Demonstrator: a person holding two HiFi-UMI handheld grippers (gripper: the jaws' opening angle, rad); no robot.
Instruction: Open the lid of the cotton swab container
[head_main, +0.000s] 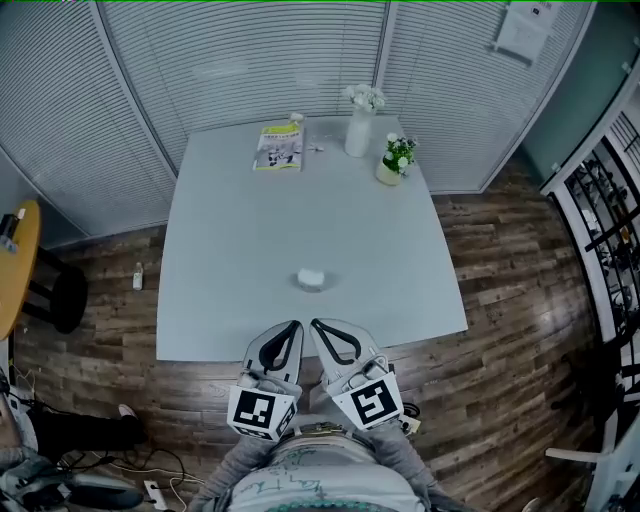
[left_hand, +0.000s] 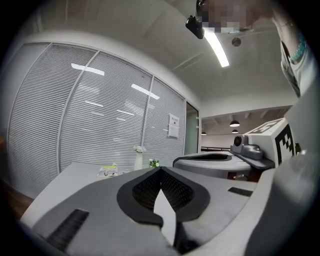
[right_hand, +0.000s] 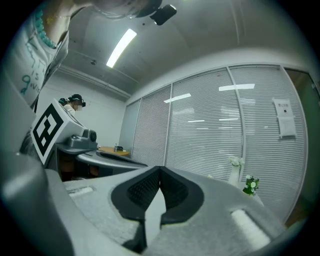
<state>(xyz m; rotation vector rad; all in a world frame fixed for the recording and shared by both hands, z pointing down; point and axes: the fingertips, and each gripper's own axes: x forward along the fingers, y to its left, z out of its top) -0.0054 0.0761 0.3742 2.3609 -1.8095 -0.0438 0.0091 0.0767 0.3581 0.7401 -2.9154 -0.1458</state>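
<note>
**A:** Where is the container?

**B:** The container (head_main: 312, 279) sits alone on the counter (head_main: 220, 260), near the front edge. It's too small in the head view to make out the lid. The vase (head_main: 358, 130) and booklet (head_main: 280, 148) are well apart from it, at the far edge.

**A:** And the fingers?

**B:** The left gripper (head_main: 294, 326) and right gripper (head_main: 317, 326) are side by side at the front edge, short of the container. Both have their fingers pressed together with nothing between them.

**A:** What could go wrong?

**B:** Arriving with the fingers closed would likely shove the container away. It looks light, so prying the lid without pinning the base could skid or tip it. A lid that pops off suddenly might scatter swabs.
</note>
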